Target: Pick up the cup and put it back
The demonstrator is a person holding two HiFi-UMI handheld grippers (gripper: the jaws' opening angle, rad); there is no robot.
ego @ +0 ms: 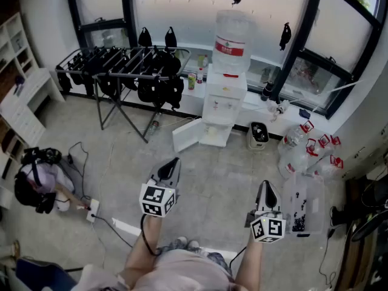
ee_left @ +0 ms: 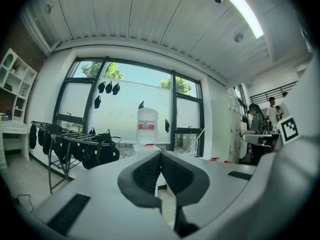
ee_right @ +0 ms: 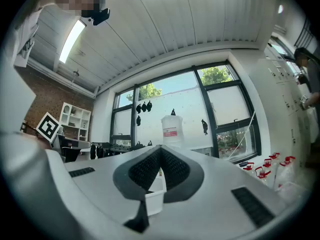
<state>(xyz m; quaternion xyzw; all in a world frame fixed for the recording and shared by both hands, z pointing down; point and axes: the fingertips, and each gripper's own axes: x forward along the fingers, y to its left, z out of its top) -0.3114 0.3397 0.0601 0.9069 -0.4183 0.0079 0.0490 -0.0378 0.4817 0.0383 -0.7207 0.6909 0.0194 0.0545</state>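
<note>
Both grippers are empty with their jaws together. The left gripper and the right gripper are held level in front of the person, and each gripper view shows its dark pads meeting at the tips. No cup can be made out in any view. The likeliest place for it is the tap recess of the water dispenser, dead ahead at 12 o'clock, but that spot is too small to read.

The step in hand looks like the approach. To do it well, walk up until the recess fills one gripper view, and part that gripper's jaws before reaching in. Come at the cup level, close on its wall below the rim, and squeeze lightly, since a thin cup would buckle. The dispenser's lower door hangs open at about 11 o'clock and is worth stepping around.

No worktop is in sight; everything stands on a grey floor. A drying rack hung with dark clothes sits at 10 o'clock under the window. Empty water bottles cluster at 2 o'clock, with a clear plastic box at 3 o'clock. Another person is low down at 9 o'clock.
</note>
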